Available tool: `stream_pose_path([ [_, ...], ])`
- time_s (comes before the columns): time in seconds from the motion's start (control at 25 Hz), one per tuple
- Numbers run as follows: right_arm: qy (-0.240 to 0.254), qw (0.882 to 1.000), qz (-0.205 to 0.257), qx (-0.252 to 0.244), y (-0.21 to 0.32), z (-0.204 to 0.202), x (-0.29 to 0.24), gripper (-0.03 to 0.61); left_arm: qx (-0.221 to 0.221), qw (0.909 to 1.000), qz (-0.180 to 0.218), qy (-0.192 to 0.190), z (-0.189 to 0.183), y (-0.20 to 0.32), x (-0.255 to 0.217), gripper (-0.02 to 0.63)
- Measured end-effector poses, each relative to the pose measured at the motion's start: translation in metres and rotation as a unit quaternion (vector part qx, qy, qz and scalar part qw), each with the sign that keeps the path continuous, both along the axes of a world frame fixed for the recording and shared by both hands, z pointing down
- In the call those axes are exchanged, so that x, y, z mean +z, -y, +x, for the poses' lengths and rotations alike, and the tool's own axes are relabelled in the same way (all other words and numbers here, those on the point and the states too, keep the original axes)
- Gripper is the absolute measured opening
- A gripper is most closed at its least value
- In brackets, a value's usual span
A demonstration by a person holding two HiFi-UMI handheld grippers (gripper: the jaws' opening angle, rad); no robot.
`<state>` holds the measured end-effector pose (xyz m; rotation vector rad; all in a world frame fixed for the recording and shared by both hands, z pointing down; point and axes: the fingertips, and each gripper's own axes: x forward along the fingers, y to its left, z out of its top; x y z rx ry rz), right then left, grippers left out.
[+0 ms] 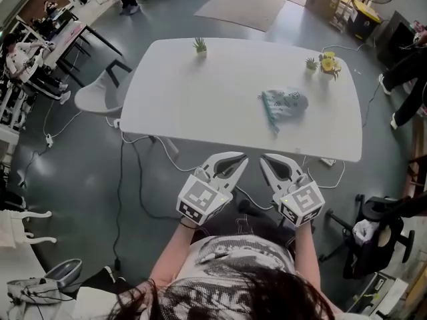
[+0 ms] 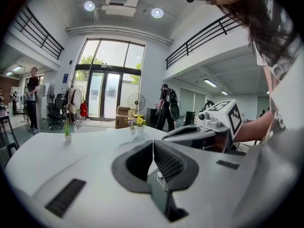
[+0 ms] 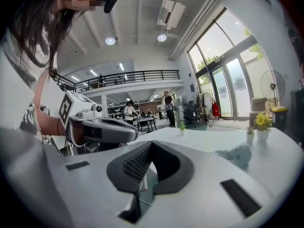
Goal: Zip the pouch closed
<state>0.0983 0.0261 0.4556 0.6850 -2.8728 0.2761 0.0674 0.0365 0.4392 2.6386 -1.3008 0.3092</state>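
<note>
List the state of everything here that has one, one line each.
Left tongs: shut, empty.
Right tongs: shut, empty.
Pouch: lying on the white table, untouched; zip too small to tell.
Small potted plant: upright.
Yellow flower pot: upright.

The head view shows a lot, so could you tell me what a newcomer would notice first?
The blue patterned pouch lies at the right of the white table, untouched. Off its near edge, the left claw and right claw hang side by side, both shut and empty.
</note>
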Motion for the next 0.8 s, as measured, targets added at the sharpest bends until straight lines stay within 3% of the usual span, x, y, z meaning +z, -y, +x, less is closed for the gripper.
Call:
stream_pose_path([
  [0.8,-0.004,1.0,-0.011,0.001,0.009,0.006,0.004,-0.005,0.021,0.9997,-0.008,0.007,0.016,0.009,0.005,0.015],
])
